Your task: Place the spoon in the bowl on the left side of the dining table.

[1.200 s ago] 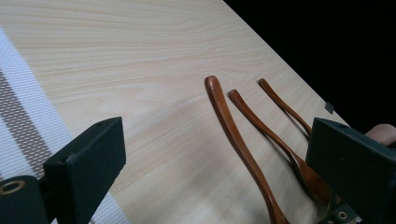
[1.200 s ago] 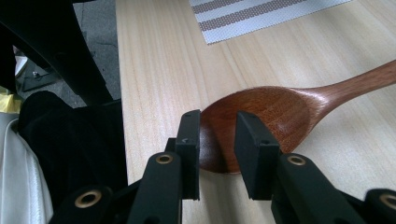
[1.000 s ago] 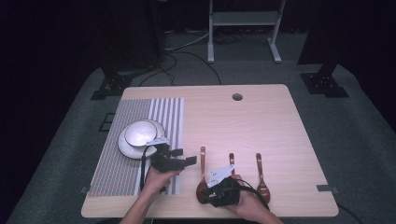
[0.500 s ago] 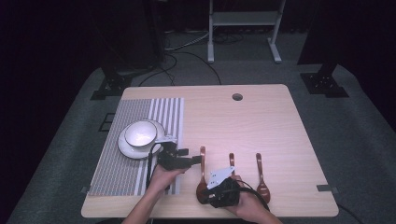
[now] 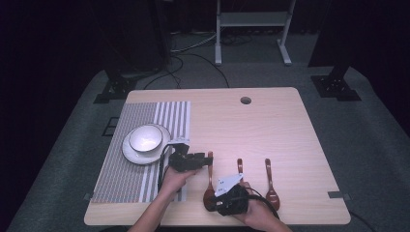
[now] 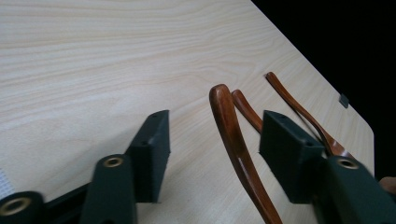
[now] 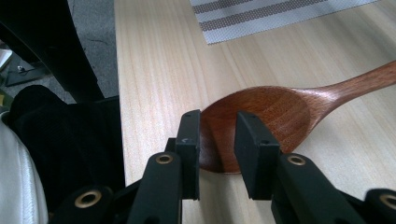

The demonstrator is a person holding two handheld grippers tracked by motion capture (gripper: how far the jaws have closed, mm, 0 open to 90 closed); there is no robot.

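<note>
Tongs first, from the high view: my left tongs (image 5: 207,160) sit at the top of the leftmost spoon (image 5: 210,176), which lies at about 6 o'clock on the table (image 5: 270,125). My right tongs (image 5: 212,200) are at its bowl end. Two more spoons (image 5: 240,166) (image 5: 270,181) lie at 3 o'clock of it, and a white bowl (image 5: 145,137) on a plate (image 5: 131,155) stands at 10 o'clock on the striped mat (image 5: 145,116).

In the left gripper view, my left tongs (image 6: 217,144) have just been closing and are about half open. The spoon's handle (image 6: 229,126) rises between the jaws, nearer the 3 o'clock one, and neither pad presses on it yet.

In the right gripper view, my right tongs (image 7: 217,140) are drawn as narrow as they go, tips at the near rim of the spoon's bowl (image 7: 275,109). I judge they bear down on it rather than hold it.

The handle is glossy and off-centre, so I think the nearer pad will meet it first and may shove it sideways into the next spoon. If my right tips slip off the bowl, the raised handle could drop away before my left tongs catch it.
</note>
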